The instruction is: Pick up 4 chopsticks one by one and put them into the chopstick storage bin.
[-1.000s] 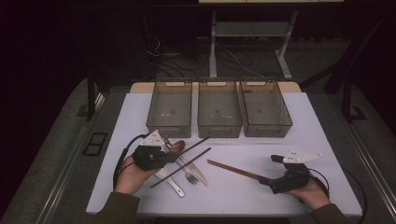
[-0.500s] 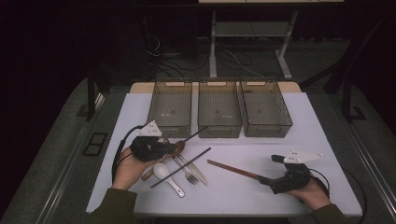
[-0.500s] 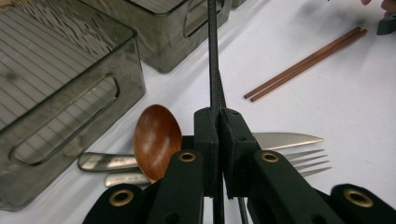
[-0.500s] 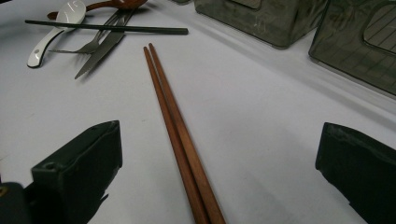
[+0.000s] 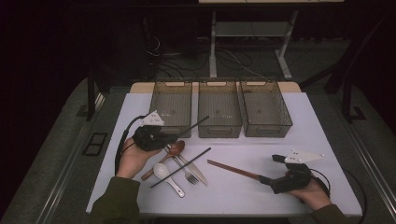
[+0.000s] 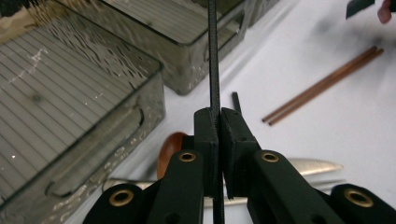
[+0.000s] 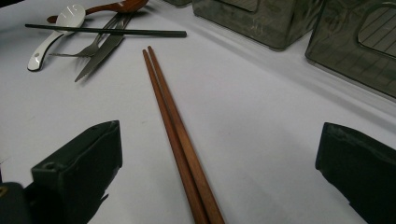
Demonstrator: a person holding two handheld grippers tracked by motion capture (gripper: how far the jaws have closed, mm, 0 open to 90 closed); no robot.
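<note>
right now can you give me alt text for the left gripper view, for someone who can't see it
The left gripper has its two black jaws shut on a thin black chopstick that points up the picture, over the corner of a smoky clear bin. To the right, a pair of brown chopsticks lies on the white table.

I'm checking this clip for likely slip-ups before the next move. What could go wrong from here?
1. The left gripper pinches one black chopstick near its end, so the long free length could swing or twist loose.
2. That tip points at the left bin and might catch its wall.
3. The right gripper, open around the brown chopsticks, might take just one.
</note>
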